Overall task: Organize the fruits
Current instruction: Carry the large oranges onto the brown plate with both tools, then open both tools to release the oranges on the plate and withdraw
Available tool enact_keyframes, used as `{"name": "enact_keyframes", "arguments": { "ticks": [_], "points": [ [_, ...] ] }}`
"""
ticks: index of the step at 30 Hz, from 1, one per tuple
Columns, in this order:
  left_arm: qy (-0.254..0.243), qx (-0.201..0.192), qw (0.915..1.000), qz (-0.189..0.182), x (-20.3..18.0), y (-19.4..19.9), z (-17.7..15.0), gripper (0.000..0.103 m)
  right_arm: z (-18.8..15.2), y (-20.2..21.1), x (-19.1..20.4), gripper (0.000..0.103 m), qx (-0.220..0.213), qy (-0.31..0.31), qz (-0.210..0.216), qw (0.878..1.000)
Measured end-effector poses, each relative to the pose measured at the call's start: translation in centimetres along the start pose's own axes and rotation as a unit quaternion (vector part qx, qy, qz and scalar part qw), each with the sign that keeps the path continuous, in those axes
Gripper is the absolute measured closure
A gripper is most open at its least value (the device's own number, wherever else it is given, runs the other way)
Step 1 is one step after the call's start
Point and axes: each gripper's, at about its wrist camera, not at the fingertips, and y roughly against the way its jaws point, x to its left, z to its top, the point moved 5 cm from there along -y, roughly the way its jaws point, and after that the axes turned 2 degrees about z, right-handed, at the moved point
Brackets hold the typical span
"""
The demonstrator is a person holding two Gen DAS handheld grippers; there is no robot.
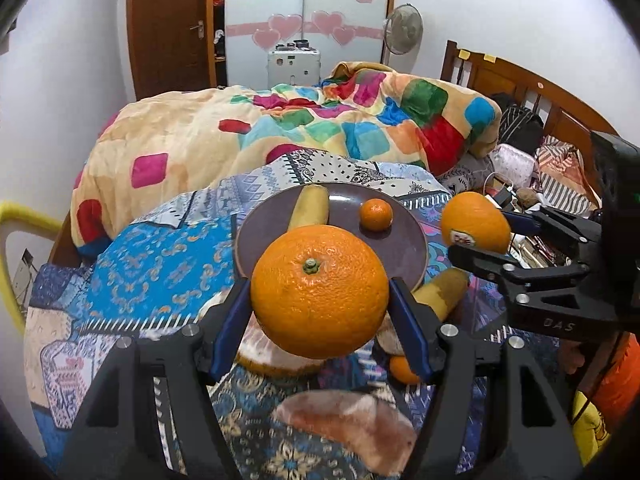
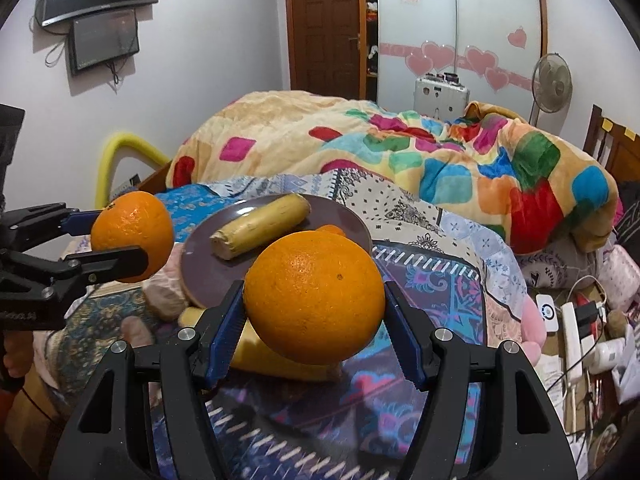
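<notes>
1. Left wrist view: my left gripper [image 1: 320, 300] is clamped on a large orange [image 1: 320, 292], stem end facing the camera, both blue pads pressed to its sides. It hangs above the patterned cloth [image 1: 160, 264], just short of the near rim of the brown plate [image 1: 404, 252].
2. My right gripper [image 2: 314, 308] is closed on a second orange [image 2: 314, 296] — held clear of the cloth, near the plate's right side as the left view shows it.
3. On the plate already: a banana piece [image 2: 260, 226] and a small tangerine [image 1: 376, 215], lying apart, with bare plate between them and the near rim.
4. Off the plate on the cloth I can see another banana piece [image 1: 440, 296], a pomelo half [image 1: 272, 356] under my left orange, a small orange fruit [image 1: 402, 370] and a pinkish peeled segment [image 1: 352, 432].
5. Step in hand, as I judge it: carrying both oranges to the plate.
6. Next move calls for bringing each orange over bare plate and lowering it until it rests before loosening the pads — round fruit will roll, and my two grippers must not crowd each other.
</notes>
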Motion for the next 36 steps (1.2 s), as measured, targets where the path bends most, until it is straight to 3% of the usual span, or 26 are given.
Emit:
{"name": "enact_keyframes", "arguments": {
  "ticks": [12,21,32,36],
  "points": [
    [-0.014,0.017,0.9998,-0.002,-0.8,-4.0,1.5,0.036,0.8,-5.1,-0.6,0.040,0.069,0.024,0.030,0.997],
    [-0.020,0.028,0.9994,-0.005,-1.3,-5.7,1.9,0.035,1.6,-6.9,-0.6,0.040,0.077,0.052,0.028,0.995],
    [-0.028,0.043,0.9986,-0.013,-2.0,-7.0,1.9,0.035,2.2,-7.7,-1.2,0.039,0.083,0.044,0.034,0.995],
    [-0.019,0.066,0.9974,-0.023,-1.9,-7.9,1.5,0.035,2.0,-7.2,-1.2,0.039,0.086,0.040,0.041,0.995]
  ]
}}
